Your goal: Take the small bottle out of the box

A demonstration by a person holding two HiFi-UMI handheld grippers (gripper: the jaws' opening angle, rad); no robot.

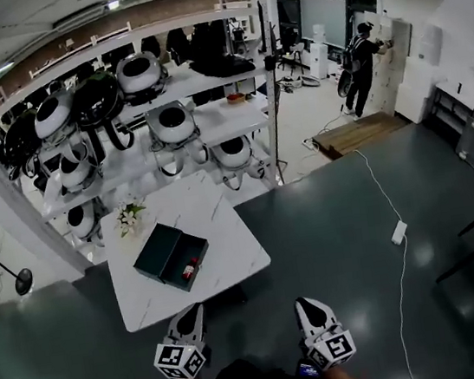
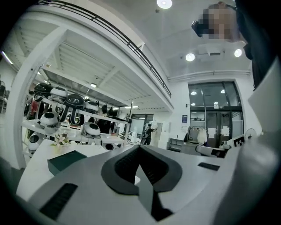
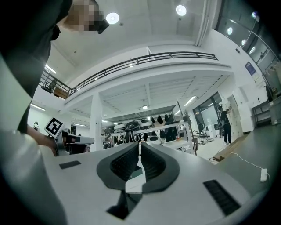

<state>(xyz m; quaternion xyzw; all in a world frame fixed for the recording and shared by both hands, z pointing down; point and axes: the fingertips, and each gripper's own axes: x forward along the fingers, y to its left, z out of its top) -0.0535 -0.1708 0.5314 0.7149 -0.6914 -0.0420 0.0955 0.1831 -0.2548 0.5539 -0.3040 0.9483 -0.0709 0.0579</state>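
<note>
A dark green box lies open on the white table, its lid folded out to the left. Inside its right half lies the small bottle, with a red part showing. My left gripper is shut and empty, just short of the table's near edge. My right gripper hangs over the dark floor to the right of the table, shut as well with nothing in it. In the left gripper view the jaws meet, and the box sits ahead on the left. In the right gripper view the jaws also meet.
A small bunch of white flowers stands at the table's far left. White shelves with round black-and-white devices rise behind the table. A power strip with its cable lies on the floor to the right. A person stands far back.
</note>
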